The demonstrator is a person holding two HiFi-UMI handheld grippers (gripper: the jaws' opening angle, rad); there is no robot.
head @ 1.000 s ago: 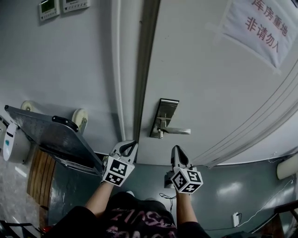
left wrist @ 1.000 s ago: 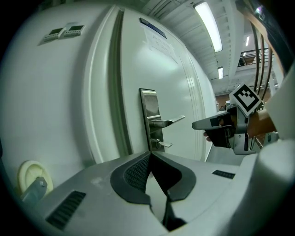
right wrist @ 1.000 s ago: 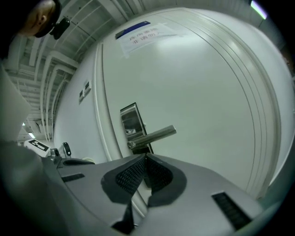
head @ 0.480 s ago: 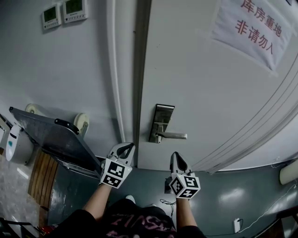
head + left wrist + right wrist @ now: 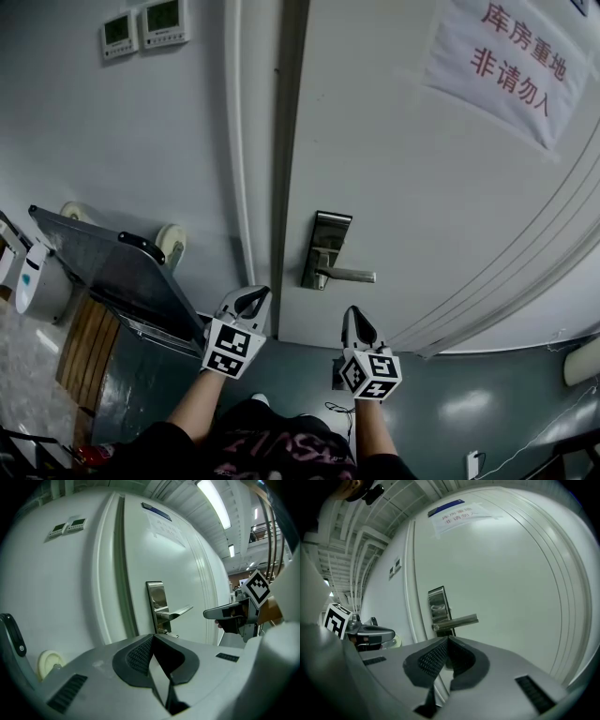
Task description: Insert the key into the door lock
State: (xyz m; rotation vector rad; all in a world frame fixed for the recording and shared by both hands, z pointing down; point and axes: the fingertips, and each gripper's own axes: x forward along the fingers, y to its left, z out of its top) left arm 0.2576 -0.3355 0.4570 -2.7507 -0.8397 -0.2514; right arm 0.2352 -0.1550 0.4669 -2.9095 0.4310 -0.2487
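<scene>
Left tongs: left gripper (image 5: 255,292) pressed together, nothing seen pinched; it sits low by the door frame, probably on standby.
Right tongs: right gripper (image 5: 352,311) pressed together, tip aimed towards the lever handle (image 5: 349,275); probably lining up an approach.
Lock: steel lock plate (image 5: 327,246) at the edge of the door (image 5: 422,169), apart from both tips.
Key: not seen in any view.
</scene>
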